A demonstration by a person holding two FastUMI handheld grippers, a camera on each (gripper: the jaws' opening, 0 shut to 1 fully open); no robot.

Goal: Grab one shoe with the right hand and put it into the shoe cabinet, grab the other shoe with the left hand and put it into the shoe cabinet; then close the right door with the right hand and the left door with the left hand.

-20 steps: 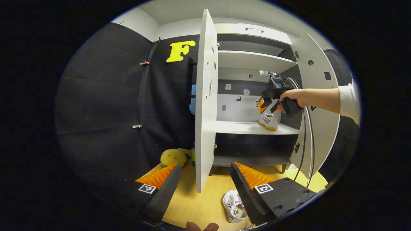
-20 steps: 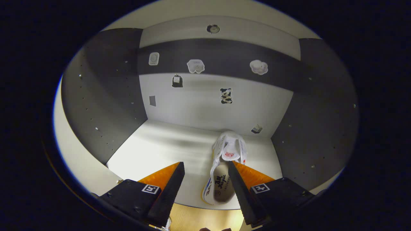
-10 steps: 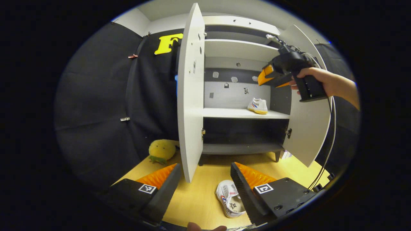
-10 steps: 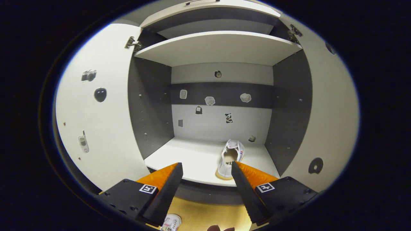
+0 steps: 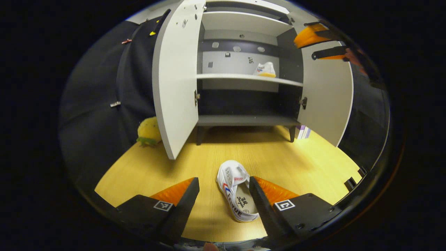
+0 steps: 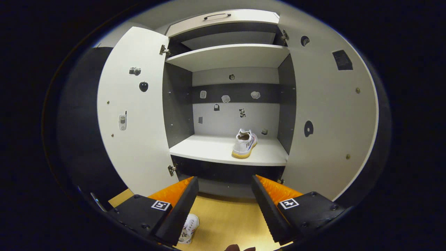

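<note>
on the floor, the second shoe (image 5: 237,195) lies between the spread fingers of the left gripper (image 5: 223,205). lower squarely, pinch its sides; right gripper (image 6: 224,205) hangs open, empty

The wooden floor (image 5: 278,160) was yellow. One white shoe (image 5: 237,195) lay on it, near the front. The shoe cabinet (image 6: 230,55) stood on the floor at the far side. A yellow soft toy (image 5: 149,130) sat far left. Another white shoe (image 6: 245,143) sat on the cabinet's middle shelf (image 6: 209,148), toward the right.
</note>
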